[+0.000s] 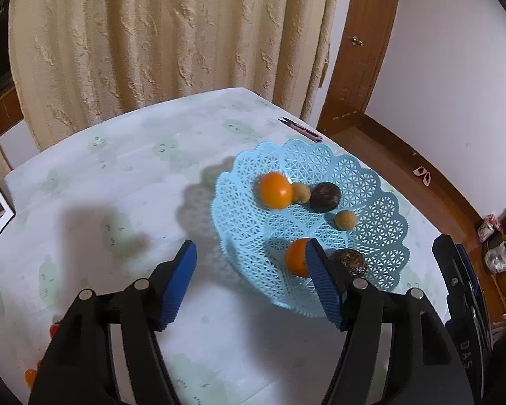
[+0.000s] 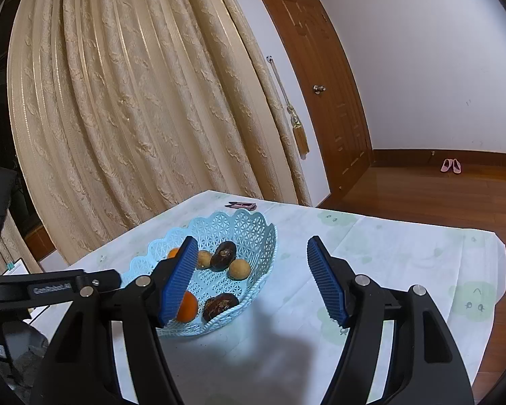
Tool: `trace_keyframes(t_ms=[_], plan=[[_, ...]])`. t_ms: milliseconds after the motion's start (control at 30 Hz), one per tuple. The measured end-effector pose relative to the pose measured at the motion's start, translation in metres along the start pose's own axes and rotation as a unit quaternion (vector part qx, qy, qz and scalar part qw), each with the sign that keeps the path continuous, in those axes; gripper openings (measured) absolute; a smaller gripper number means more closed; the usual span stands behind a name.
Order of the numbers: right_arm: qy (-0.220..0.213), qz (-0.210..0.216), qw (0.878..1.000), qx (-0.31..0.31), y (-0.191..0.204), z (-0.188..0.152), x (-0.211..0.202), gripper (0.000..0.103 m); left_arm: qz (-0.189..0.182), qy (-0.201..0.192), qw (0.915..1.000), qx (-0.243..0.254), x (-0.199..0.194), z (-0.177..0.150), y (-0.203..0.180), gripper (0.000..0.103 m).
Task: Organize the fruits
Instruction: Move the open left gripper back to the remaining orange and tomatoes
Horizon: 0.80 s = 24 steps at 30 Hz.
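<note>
Sitting low at the left edge, a small orange fruit [image 1: 30,377] waits outside the blue basket [image 1: 364,175]. The left gripper [image 1: 253,283] is nearer, fingers wide and empty, like the right gripper [image 2: 253,280].

Curtain: cream drapes [image 2: 124,108] with a raised pattern hang in folds behind my table, with a tasselled tie-back [image 2: 300,131] at their right edge.
Door: brown wooden door [image 2: 324,77], closed, with a round metal knob [image 2: 318,89].
Walls: plain white wall [image 2: 438,50] with a brown skirting board.
Floor: glossy brown wood floor [image 2: 421,195]; a pair of pink slippers [image 2: 450,165] sits near the wall.
Table: covered in a pale cloth [image 1: 118,168] printed with faint green shapes.
</note>
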State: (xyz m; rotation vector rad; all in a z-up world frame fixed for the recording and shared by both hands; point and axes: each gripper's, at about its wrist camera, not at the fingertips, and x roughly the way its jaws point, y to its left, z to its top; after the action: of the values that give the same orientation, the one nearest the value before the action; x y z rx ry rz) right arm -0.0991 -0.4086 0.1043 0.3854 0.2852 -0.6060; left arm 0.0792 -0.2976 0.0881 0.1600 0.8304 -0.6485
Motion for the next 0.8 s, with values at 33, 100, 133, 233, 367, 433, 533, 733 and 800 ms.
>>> trace_keyframes(t_ms=[33,100,133,233,367,433,533,733,800], plan=[[0.0,0.0,1.0,0.0,0.0,0.0,0.0,0.069,0.001,-0.001,1.0,-0.001,-0.002,0.0,0.002,0.071],[-0.001,0.001,1.0,0.0,0.0,0.0,0.0,0.069,0.007,-0.005,1.0,-0.001,-0.009,-0.001,0.006,0.074],[-0.001,0.001,1.0,0.001,0.001,0.001,0.0,0.07,0.009,-0.006,0.9999,-0.001,-0.011,-0.002,0.008,0.074],[-0.001,0.0,1.0,0.001,0.001,0.001,0.0,0.071,0.018,-0.013,0.9997,-0.003,-0.024,-0.005,0.016,0.077],[-0.001,-0.001,1.0,0.003,0.001,0.002,0.0,0.071,0.033,-0.02,0.9991,-0.018,-0.041,-0.01,0.037,0.079],[-0.002,-0.001,1.0,0.003,0.001,0.003,-0.001,0.071,0.04,-0.023,0.9986,-0.024,-0.049,-0.014,0.048,0.079],[-0.003,-0.002,1.0,0.002,0.001,0.003,-0.001,0.071,0.055,-0.028,0.9974,-0.037,-0.064,-0.023,0.068,0.079],[-0.005,-0.004,1.0,-0.003,0.002,0.002,-0.003,0.071,0.09,-0.043,0.992,-0.079,-0.098,-0.044,0.116,0.079],[-0.006,-0.005,1.0,-0.006,0.003,0.002,-0.003,0.071,0.099,-0.047,0.9901,-0.087,-0.108,-0.05,0.128,0.079]])
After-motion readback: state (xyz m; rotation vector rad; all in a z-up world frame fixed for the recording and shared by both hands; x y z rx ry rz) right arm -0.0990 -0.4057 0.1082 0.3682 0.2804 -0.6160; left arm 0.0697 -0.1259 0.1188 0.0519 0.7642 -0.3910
